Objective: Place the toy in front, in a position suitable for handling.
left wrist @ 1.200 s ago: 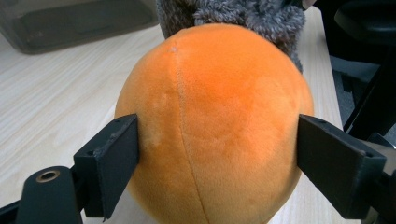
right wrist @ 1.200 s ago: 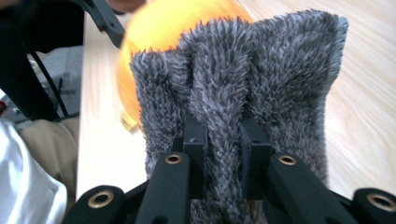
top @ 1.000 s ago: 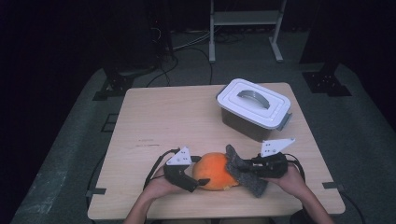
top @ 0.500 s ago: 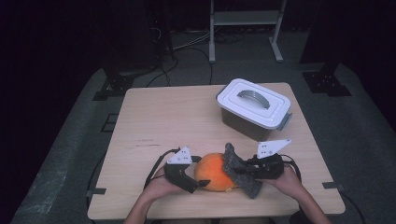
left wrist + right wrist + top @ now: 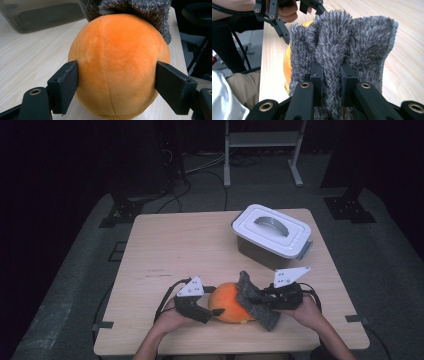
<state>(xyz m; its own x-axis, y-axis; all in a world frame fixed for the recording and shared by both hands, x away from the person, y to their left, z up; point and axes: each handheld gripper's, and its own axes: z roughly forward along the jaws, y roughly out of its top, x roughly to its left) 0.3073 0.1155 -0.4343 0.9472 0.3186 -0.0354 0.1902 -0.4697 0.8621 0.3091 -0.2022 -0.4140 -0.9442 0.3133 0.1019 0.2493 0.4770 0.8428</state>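
An orange plush ball [image 5: 226,303] rests on the table near its front edge. My left gripper [image 5: 214,309] is shut on it from the left; in the left gripper view both jaws press into the sides of the ball [image 5: 117,67]. My right gripper [image 5: 263,303] is shut on a grey fuzzy cloth [image 5: 254,301], which lies against the ball's right side. In the right gripper view the cloth [image 5: 342,40] is bunched between the jaws of the right gripper [image 5: 331,75] and hides most of the ball [image 5: 287,60]. The cloth [image 5: 140,10] drapes over the ball's far top.
A grey bin with a white handled lid [image 5: 272,232] stands at the back right of the wooden table [image 5: 185,245]. Its dark wall [image 5: 42,12] appears behind the ball. Dark floor with cables and stand legs surrounds the table.
My right gripper has edged a little to the left with the cloth, closer against the ball. The left gripper and the ball have stayed put.
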